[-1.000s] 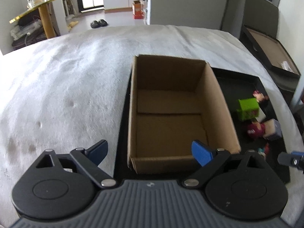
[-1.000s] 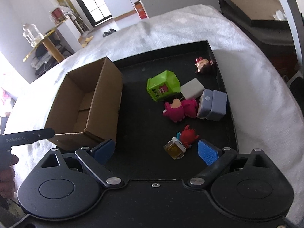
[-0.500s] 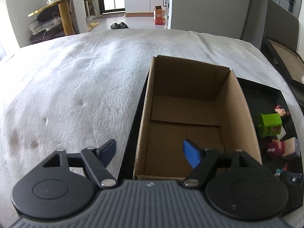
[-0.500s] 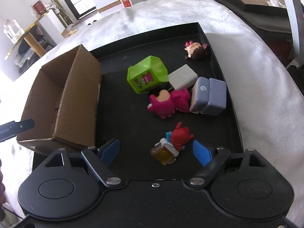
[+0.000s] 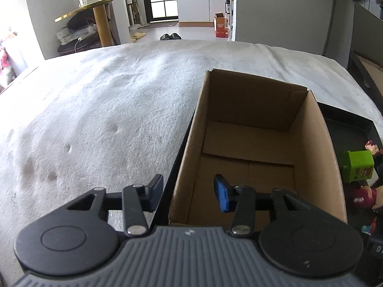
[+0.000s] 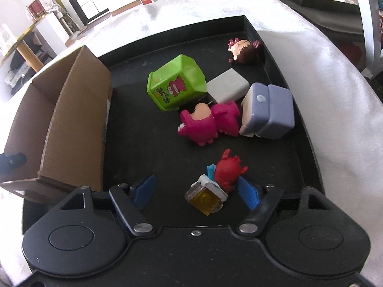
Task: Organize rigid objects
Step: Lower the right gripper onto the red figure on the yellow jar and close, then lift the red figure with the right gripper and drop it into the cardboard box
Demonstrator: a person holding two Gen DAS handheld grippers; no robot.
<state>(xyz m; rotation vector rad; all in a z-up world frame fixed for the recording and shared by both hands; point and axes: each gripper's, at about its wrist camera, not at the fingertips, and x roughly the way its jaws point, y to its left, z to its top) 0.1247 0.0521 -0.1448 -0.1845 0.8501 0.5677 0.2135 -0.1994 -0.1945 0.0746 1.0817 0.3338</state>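
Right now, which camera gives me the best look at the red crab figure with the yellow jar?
The right wrist view: the red crab figure lies whole between the closing fingers of the right gripper, untouched, on the black tray. The left wrist view shows only a sliver of colour at its right edge, too little to identify.

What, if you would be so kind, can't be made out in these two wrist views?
- Left wrist view: most toys; the cardboard box wall hides them and the right edge crops the green block.
- Left wrist view: the box's near floor, behind the closing left claw.
- Right wrist view: the box interior, behind its wall.
- Right wrist view: whether the closing right claw touches the red figure.
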